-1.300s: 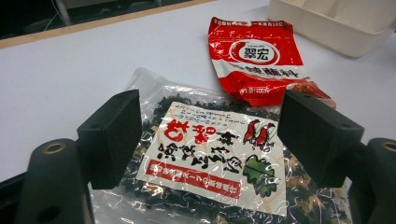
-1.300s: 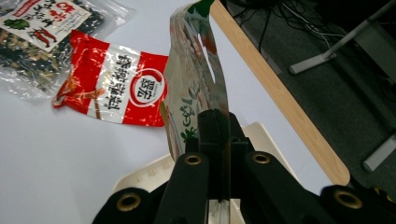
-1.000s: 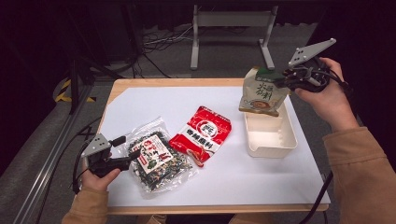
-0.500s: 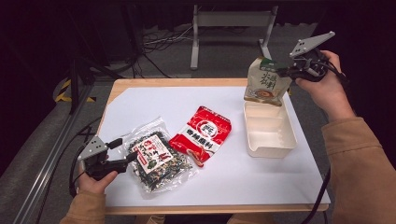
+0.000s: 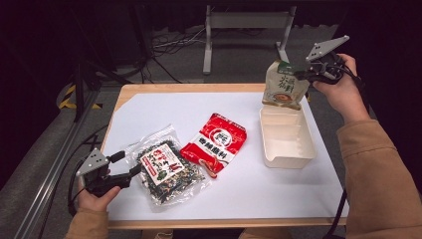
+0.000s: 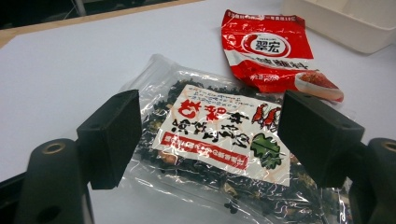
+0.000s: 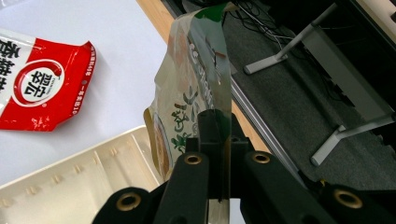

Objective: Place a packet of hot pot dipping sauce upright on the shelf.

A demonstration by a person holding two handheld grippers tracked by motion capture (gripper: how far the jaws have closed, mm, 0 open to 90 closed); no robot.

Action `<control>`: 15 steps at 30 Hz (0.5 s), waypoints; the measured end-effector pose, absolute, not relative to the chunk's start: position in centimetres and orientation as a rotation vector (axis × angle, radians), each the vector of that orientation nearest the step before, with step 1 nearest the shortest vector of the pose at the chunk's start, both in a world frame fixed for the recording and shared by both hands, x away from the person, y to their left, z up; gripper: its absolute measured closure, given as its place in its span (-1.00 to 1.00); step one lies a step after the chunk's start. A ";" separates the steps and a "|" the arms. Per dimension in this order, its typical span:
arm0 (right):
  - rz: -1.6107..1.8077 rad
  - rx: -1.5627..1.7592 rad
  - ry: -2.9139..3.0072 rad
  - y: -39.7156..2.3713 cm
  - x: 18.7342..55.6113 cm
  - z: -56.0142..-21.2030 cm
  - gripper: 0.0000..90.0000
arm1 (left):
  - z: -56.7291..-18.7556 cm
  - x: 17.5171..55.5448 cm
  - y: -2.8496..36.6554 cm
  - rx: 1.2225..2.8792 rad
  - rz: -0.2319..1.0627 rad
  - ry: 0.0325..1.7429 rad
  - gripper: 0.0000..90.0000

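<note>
My right gripper point(image 5: 304, 74) is shut on the upper edge of a beige and green food packet point(image 5: 284, 89), which hangs over the far end of the white tray point(image 5: 288, 162). In the right gripper view the jaws point(image 7: 215, 135) pinch the packet point(image 7: 196, 84) above the tray's wall point(image 7: 84, 172). A red sachet point(image 5: 215, 143) lies flat in the middle of the table. At the near left lies a clear bag of dark dried greens point(image 5: 166, 172). My left gripper point(image 5: 128, 163) stands open at its left edge, and the bag point(image 6: 219, 140) shows between the jaws, untouched.
The white sheet covers the wooden table point(image 5: 189, 88). The tray holds nothing that I can see. Beyond the far edge are a metal stand point(image 5: 244, 22) and cables on the floor. A rail runs along the left side.
The right hand has carried the hanging packet a little toward the table's far right corner. The left hand and the two packets on the table have kept still.
</note>
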State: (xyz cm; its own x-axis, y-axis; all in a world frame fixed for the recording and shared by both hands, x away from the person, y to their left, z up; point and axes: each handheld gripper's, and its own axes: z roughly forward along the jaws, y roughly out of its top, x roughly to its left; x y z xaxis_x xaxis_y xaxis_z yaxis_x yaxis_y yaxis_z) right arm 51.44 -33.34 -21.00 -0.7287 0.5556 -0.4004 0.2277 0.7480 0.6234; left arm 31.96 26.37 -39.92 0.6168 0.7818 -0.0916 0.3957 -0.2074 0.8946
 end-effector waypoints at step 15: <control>0.708 0.562 2.391 -33.8 53.0 -23.4 0.99 | -40.0 31.4 26.7 1.821 0.482 0.970 -0.50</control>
